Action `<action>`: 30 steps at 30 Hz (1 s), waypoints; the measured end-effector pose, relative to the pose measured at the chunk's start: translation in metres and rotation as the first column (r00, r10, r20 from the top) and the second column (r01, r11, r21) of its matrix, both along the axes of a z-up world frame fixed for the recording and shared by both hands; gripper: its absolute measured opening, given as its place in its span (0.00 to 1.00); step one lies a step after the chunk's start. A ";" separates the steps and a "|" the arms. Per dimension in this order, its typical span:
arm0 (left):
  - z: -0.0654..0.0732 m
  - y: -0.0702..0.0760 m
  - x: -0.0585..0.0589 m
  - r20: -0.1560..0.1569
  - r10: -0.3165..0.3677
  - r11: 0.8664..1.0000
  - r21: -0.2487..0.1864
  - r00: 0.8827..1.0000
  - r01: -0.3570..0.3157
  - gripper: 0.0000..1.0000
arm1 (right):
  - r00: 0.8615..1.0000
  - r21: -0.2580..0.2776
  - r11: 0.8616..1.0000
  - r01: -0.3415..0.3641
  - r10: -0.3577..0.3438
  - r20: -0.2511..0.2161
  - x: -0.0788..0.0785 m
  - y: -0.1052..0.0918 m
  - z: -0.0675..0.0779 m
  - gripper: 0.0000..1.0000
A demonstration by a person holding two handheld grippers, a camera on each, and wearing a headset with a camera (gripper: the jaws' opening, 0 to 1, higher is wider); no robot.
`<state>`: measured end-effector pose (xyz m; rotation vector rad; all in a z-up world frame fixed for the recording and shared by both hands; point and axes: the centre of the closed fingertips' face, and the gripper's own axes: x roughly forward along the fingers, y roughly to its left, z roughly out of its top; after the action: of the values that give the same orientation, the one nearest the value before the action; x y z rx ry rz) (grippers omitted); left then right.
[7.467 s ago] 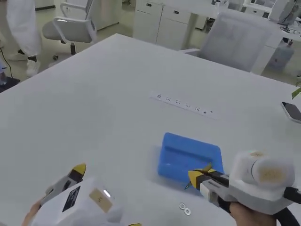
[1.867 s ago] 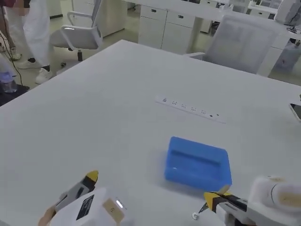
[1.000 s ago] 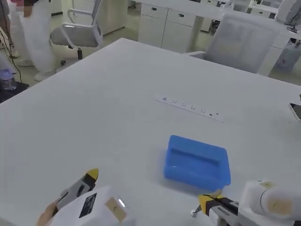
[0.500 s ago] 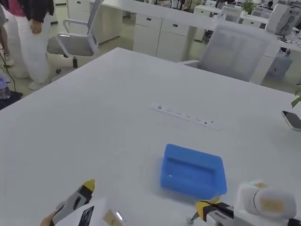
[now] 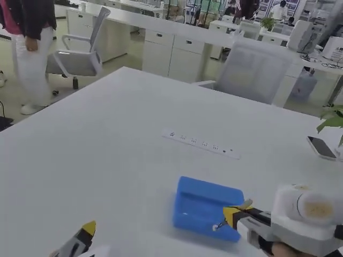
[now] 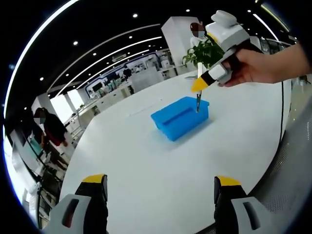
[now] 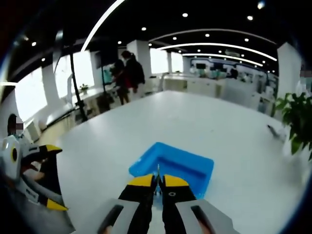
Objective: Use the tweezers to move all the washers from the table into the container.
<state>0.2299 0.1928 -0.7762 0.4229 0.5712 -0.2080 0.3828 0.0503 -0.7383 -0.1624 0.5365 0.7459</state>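
Right gripper [image 7: 158, 181] jaws nearly together, clamped on the tweezers [image 7: 158, 171], which poke out forward between the yellow tips; in the head view the tweezers slant down and left from the gripper, point over the near right part of the blue container [image 5: 202, 203]; small pale speck [image 5: 216, 227] at the point, too small to tell if it is a washer; cannot tell whether the point touches the container wall or sits just above it; in the left gripper view the tweezers hang point-down over the container corner nearest the hand [image 6: 258, 66] that holds the right gripper; in the right gripper view the container lies straight ahead, just past the jaw tips. Container sits open-topped on the white table [image 5: 107, 150], toward the near right side.

Left gripper [image 6: 161, 183] jaws gaping wide over bare table; low at the near left of the table, well apart from the container; one of its yellow tips shows at the bottom left of the head view; it also shows at the left edge of the right gripper view.

White power strip [image 5: 201, 143] flat on the table beyond the container; dark phone [image 5: 321, 147] near the far right table edge; green plant [image 5: 333, 115] near it; grey office chair [image 5: 252, 72] at the far table edge; second chair [image 5: 75, 59] far left, with a person [image 5: 27, 48] in dark top and white trousers standing beside it; desks and cabinets behind, blurred.
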 end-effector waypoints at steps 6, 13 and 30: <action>-0.001 0.000 0.000 -0.005 0.000 1.000 0.003 1.000 0.000 0.92 | 1.000 -0.030 0.999 0.028 -0.027 0.003 0.027 -0.003 -0.012 0.02; -0.003 -0.001 0.000 -0.017 -0.005 1.000 0.009 1.000 0.005 0.92 | 0.999 -0.077 0.996 0.036 -0.038 -0.024 0.039 -0.003 -0.035 0.02; -0.005 -0.001 -0.001 -0.022 -0.006 1.000 0.015 1.000 0.006 0.92 | 0.997 -0.153 0.988 0.011 -0.023 -0.077 0.037 -0.006 -0.069 0.02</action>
<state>0.2290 0.1919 -0.7809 0.4371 0.5933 -0.2146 0.4196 0.0447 -0.8077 -0.2712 0.6691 0.6965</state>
